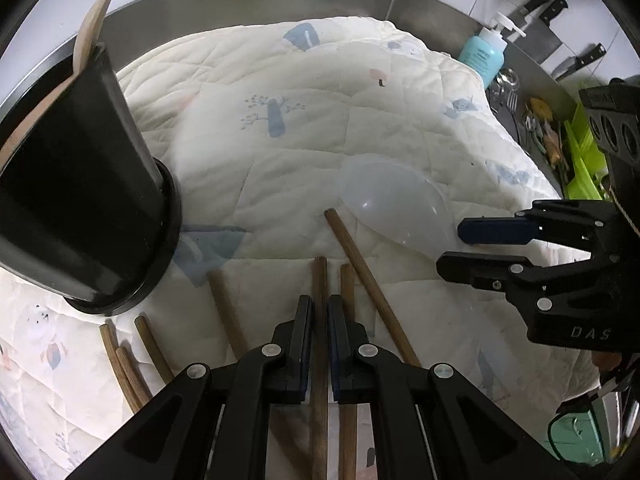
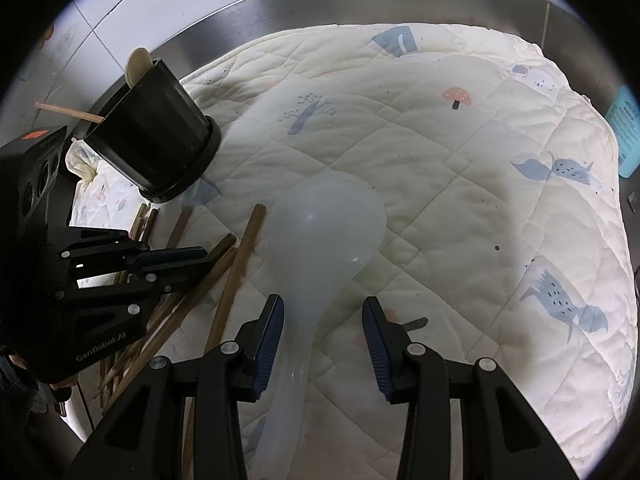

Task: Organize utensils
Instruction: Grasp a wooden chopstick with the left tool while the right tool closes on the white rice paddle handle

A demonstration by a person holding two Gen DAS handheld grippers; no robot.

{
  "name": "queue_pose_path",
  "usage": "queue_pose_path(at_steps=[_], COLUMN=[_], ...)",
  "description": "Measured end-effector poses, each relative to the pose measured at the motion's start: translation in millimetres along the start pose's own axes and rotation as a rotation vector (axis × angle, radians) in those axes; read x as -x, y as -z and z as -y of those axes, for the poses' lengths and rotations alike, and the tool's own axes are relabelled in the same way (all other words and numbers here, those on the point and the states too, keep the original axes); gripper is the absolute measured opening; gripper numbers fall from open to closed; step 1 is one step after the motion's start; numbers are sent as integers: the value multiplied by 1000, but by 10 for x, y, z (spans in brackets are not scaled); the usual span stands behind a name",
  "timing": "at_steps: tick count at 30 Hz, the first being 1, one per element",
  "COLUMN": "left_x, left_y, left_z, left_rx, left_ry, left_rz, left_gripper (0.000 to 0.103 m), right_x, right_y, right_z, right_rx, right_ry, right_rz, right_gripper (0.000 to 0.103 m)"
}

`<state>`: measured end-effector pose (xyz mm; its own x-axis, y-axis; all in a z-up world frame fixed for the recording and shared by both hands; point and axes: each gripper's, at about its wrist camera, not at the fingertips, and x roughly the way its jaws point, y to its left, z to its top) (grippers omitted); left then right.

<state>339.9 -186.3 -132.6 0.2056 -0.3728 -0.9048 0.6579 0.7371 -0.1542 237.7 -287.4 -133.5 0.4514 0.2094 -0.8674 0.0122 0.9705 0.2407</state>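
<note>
1. Reviewing progress: the black holder (image 1: 84, 184), at the left of the left wrist view, already carries a pale wooden spatula (image 1: 90, 28), and the right wrist view shows a thin stick (image 2: 68, 112) poking from its rim. Judged from this, the sorting is only begun.

2. Outstanding items: several loose chopsticks (image 1: 228, 312) lie on the quilted cloth (image 1: 280, 80) across the lower half of the left wrist view, and a translucent ladle (image 2: 328, 224) lies at centre of the right wrist view.

3. Left gripper (image 1: 320, 320): jaws pressed together on a single chopstick (image 1: 319, 276), bottom centre of its own view. Whether that stick has left the cloth cannot be told.

4. Right gripper (image 2: 323, 320): jaws spread partway, straddling the ladle's neck. The left pad sits at or just beside the neck; the right pad is clear of it. No grip is shown.

5. Orientation, held chopstick: its long axis runs along the gripper's fingers, near vertical in the left wrist view, the blunt end pointing to the top of the frame.

6. Orientation, ladle: the long axis runs from the bottom edge up to centre in the right wrist view, bowl uppermost, handle curving toward the camera.
</note>
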Motion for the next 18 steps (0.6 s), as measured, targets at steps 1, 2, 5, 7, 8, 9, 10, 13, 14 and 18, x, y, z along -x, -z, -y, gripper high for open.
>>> queue_pose_path(at_steps=[1,2,5,7,8,9,10,13,14,18], left_x=[0,0,15,52,71,97,119,227,270,413], left_y=[1,4,30,52,57,64,62,47,41,32], left_z=[26,58,99,57,33,11,-3,-42,-56,-117], left_rx=[-12,-28,-32,8,25,35,42,62,72,105], left_ry=[-11,-26,-47,-20,-8,-1,2,20,26,44], left_rz=[2,6,30,49,56,64,70,98,110,147], left_gripper=[8,7,7,7,7,7,7,7,7,7], right_x=[-6,-13,-33,-53,-65,-82,-99,-135,-152,-196], right_y=[-5,-10,-40,-65,-73,-85,-95,-122,-134,-141], right_z=[-3,-9,-26,-48,-60,-79,-103,-164,-198,-297], right_rx=[3,6,12,13,16,23,33,50,58,89], right_ry=[2,4,9,12,16,24,31,55,63,107], right_rz=[0,-1,-5,-11,-14,-19,-22,-29,-36,-49], right_gripper=[45,45,45,45,47,51,52,52,52,52])
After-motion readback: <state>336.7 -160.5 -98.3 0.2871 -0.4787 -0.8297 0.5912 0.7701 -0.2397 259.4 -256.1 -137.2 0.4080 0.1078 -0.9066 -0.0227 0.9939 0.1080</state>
